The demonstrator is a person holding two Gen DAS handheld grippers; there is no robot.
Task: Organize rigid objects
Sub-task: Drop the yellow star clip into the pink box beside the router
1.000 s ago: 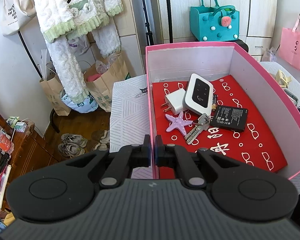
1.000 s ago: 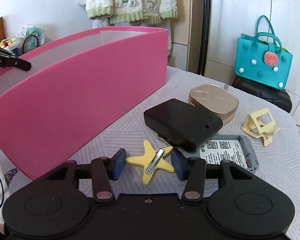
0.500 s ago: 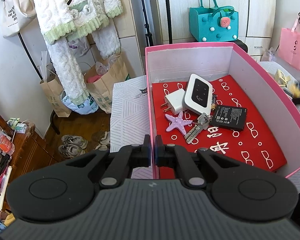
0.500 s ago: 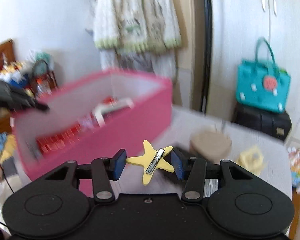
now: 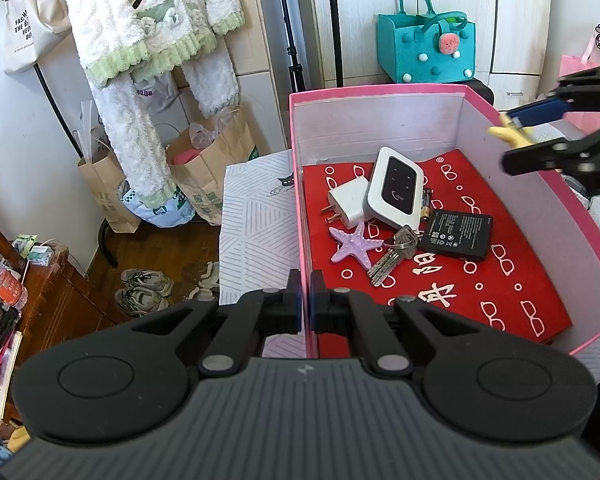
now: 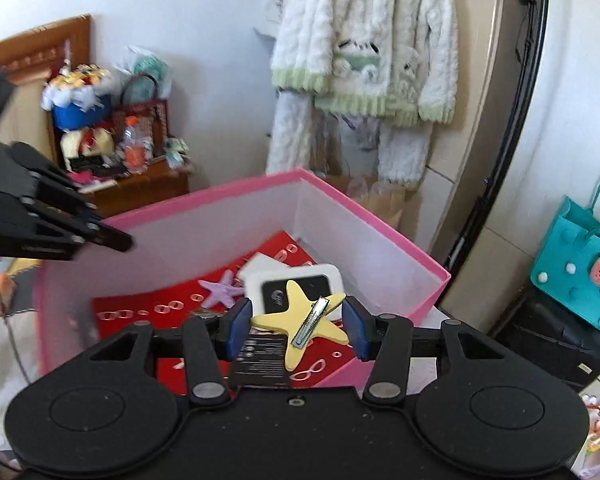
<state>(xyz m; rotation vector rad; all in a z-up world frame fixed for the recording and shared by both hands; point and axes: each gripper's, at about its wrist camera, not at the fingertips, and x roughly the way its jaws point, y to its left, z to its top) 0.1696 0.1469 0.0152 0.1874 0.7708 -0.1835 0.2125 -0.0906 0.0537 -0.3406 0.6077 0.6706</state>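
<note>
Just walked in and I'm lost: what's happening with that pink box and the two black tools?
A person is sorting small items into the pink box. The left tool is shut on the box's near wall, steadying it. The right tool grips a yellow star hair clip and holds it above the box, not yet released. Already inside lie a white pocket router, a charger plug, a purple starfish, keys and a flat black battery.

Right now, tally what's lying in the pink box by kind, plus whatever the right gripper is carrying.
White charger plug: 1
White pocket router: 1
AA battery: 1
Flat black battery: 1
Key bunch: 1
Purple starfish: 1
Yellow starfish hair clip, held in the right gripper above the pink box: 1
Total: 7
</note>
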